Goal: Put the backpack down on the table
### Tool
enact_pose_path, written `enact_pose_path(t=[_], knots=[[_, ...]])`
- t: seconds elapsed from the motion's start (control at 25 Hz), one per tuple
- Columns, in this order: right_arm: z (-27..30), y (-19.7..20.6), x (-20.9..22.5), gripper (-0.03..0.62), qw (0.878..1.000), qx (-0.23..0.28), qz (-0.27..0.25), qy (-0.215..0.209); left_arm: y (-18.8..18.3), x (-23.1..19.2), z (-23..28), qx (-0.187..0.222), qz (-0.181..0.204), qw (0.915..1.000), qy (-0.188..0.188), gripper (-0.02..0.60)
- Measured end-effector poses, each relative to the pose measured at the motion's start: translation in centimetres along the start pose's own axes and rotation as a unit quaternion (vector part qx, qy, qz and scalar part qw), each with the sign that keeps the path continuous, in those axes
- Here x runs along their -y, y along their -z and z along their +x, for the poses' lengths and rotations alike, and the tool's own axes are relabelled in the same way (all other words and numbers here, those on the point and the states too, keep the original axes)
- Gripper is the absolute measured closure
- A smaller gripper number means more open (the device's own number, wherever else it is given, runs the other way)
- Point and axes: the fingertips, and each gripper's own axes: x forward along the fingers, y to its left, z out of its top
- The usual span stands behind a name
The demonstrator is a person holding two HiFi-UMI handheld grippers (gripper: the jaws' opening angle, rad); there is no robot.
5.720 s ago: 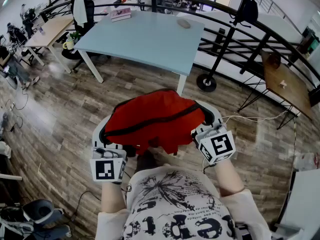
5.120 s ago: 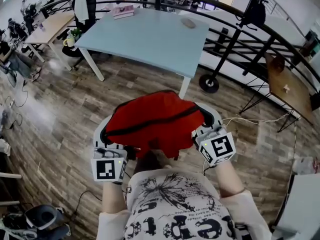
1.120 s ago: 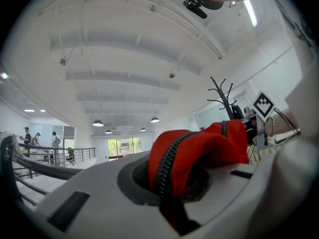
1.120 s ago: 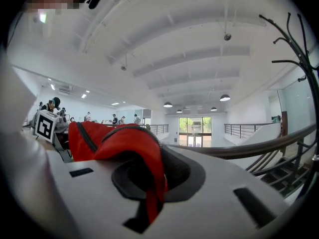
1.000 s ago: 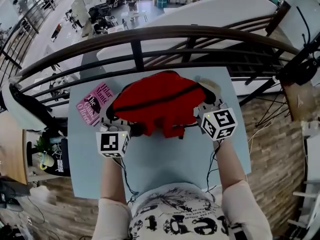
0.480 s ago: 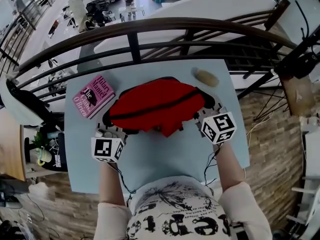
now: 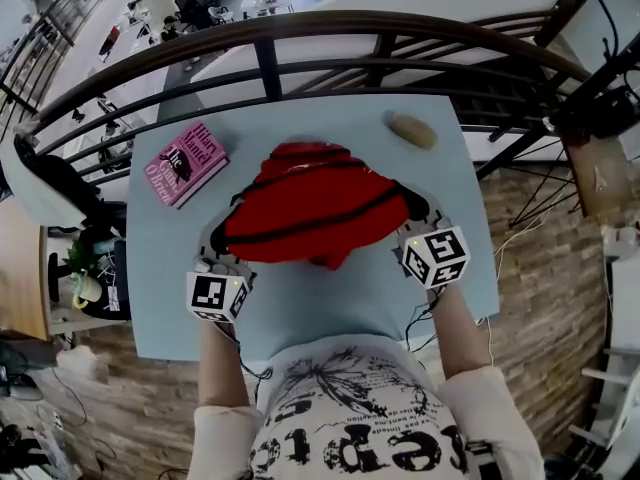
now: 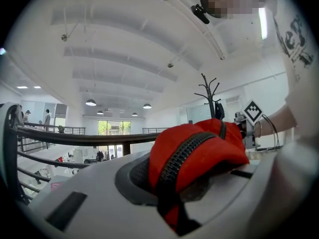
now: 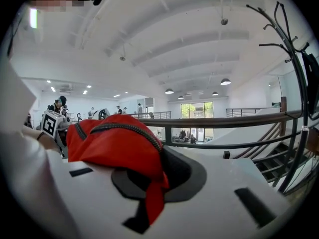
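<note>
The red backpack [image 7: 315, 208] fills the middle of the frame, lower and flatter than half a second ago, with its far edge now spread toward the railing [image 7: 300, 30] at the top. It appears to have met the pale blue surface [image 7: 330, 308], so the set-down looks nearly done, with only the release left. You hold the bag at both ends. Your left hand-held gripper [image 7: 218, 253], at the bag's lower left, is clamped tight on a fold of red fabric and zip. Your right hand-held gripper [image 7: 418, 223], at its right edge, is pinched shut on fabric too. A pink book [image 7: 185, 163] lies at upper left, apart from the bag.
</note>
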Motion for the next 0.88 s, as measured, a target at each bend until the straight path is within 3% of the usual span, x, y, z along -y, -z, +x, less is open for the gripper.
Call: enact_pose_path(t=[0.24, 0.64, 0.88], knots=[[-2.3, 2.9, -1.4, 0.576, 1.000, -0.014, 0.016, -0.016, 2.5, 1.9, -2.3, -0.028, -0.005, 0.9996, 0.003, 0.554], [-5.4, 7.7, -3.4, 0.568, 0.999, -0.016, 0.008, -0.032, 6.7, 4.0, -5.9, -0.029, -0.047, 0.9984, 0.006, 0.554], [-7.2, 12.2, -4.8, 0.568, 0.998, -0.052, -0.002, -0.038, 11.1, 5.6, -7.7, -0.069, -0.062, 0.9954, 0.024, 0.554]])
